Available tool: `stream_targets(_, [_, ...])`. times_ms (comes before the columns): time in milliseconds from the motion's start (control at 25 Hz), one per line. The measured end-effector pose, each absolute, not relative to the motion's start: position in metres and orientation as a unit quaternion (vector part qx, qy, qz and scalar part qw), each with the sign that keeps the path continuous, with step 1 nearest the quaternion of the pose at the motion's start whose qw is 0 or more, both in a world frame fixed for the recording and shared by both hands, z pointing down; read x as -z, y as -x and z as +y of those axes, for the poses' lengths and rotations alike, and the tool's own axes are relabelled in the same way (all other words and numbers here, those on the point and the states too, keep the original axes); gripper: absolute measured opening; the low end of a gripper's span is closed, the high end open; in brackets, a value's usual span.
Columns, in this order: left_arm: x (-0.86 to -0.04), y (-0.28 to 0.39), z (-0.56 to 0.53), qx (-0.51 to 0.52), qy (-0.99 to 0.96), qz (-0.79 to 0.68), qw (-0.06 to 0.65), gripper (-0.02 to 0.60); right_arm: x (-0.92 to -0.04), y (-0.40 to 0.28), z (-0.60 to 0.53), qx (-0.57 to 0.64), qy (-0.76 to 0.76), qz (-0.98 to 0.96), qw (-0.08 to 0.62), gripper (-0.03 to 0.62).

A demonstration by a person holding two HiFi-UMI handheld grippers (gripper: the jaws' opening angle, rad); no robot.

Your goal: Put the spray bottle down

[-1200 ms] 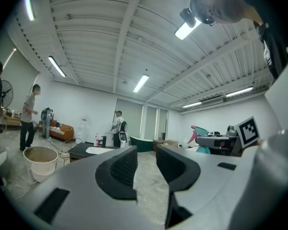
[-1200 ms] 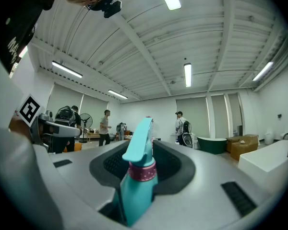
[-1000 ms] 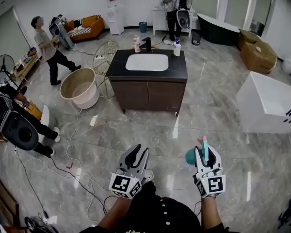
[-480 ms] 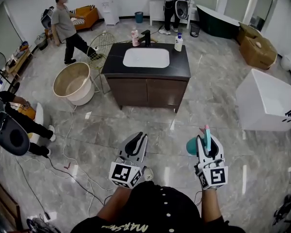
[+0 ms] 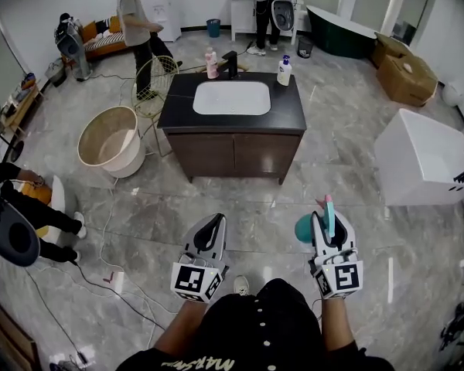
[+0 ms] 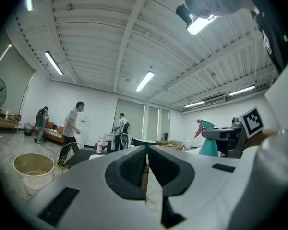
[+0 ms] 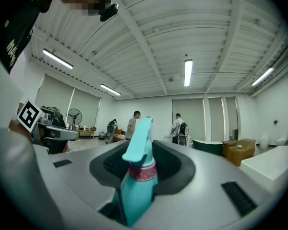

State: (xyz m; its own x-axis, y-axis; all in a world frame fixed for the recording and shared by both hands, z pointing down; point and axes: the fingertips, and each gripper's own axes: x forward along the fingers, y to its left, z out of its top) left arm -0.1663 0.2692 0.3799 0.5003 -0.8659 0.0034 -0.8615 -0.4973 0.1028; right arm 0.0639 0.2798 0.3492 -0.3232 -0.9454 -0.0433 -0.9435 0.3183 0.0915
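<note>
Left gripper jaws have just closed together, empty; right gripper clamps the teal spray bottle at lower right, sink cabinet now nearer, bottle not yet down.

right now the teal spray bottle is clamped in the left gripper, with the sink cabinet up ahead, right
Not the left: the teal spray bottle is clamped in the right gripper, as the right gripper view shows. The left gripper has just been closing its jaws, with nothing between them. The sink cabinet is indeed up ahead.
</note>
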Motion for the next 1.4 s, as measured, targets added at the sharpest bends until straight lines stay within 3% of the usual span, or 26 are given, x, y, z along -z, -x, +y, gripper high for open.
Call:
stream_targets(600, [-0.394, 0.167, 0.187, 0.010, -0.859, -0.509, 0.050, 0.023, -0.370, -0.069, 0.186, 0.034, -0.580, -0.814, 0.015, 0.123])
stream_targets(1400, [-0.370, 0.111, -0.037, 0.003, -0.846, -0.532, 0.027, 0.024, -0.348, -0.122, -0.044, 0.052, -0.555, -0.830, -0.010, 0.123])
